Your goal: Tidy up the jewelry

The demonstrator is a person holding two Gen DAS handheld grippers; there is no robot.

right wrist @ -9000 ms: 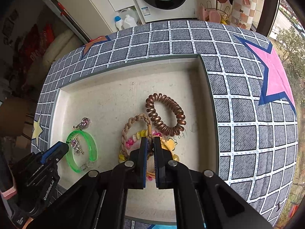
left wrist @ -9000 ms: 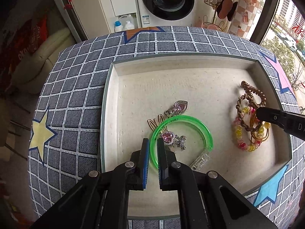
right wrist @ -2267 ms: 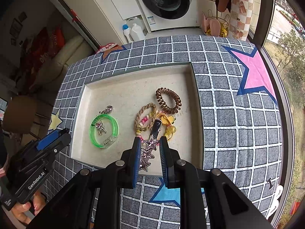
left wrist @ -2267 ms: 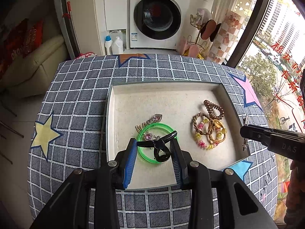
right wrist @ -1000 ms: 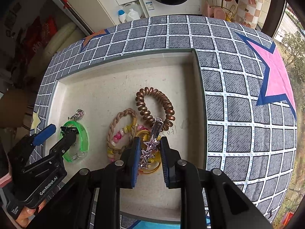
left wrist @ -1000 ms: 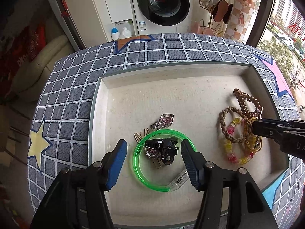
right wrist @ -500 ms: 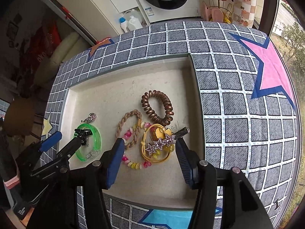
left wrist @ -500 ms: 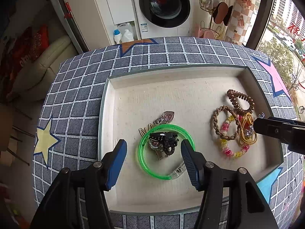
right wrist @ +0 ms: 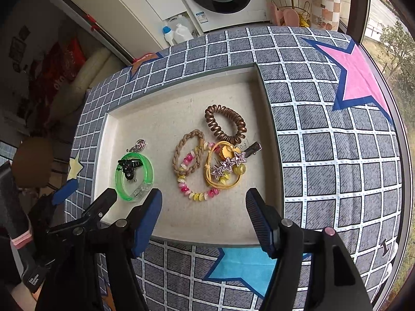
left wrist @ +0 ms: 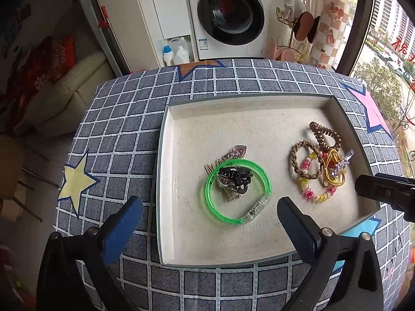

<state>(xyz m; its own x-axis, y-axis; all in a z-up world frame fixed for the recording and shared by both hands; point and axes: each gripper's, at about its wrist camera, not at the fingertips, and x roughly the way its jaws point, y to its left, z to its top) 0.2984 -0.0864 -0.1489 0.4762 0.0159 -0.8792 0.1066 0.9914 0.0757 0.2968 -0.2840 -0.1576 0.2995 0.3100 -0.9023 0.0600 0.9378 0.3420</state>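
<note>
Blue-padded and spread wide, the left gripper (left wrist: 207,216) sits at the bottom of the left wrist view with nothing between its fingers; half a second ago it stood at about the same spread but closer over the tray. The right gripper (right wrist: 203,207) fills the bottom of the right wrist view, likewise wide and empty, having let go of the star clip it pinched a second ago.

Just beyond the left gripper's fingertips, at frame centre, the translucent green plastic bangle (left wrist: 238,189) lies flat on the floor of the shallow cream rectangular tray (left wrist: 166,119). Inside its ring rests the black claw hair clip (left wrist: 234,176), which the left gripper carried 2.3 s ago, lying on a small silver-and-pink charm. A pink heart-shaped pendant (left wrist: 238,151) lies just past the bangle's far edge.

In the right wrist view, centre frame, the pink-and-yellow beaded bracelet (right wrist: 197,189) lies nearest, overlapping the tan braided hair tie (right wrist: 181,155). Beside them to the right, the rhinestone star hair clip (right wrist: 230,163) lies across the yellow cord hair tie (right wrist: 220,184), where it was half a second ago. Farther up, the bronze spiral coil hair tie (right wrist: 225,124) touches that pile.

The tray sits on a grey checked tablecloth with coloured stars (left wrist: 124,134).
</note>
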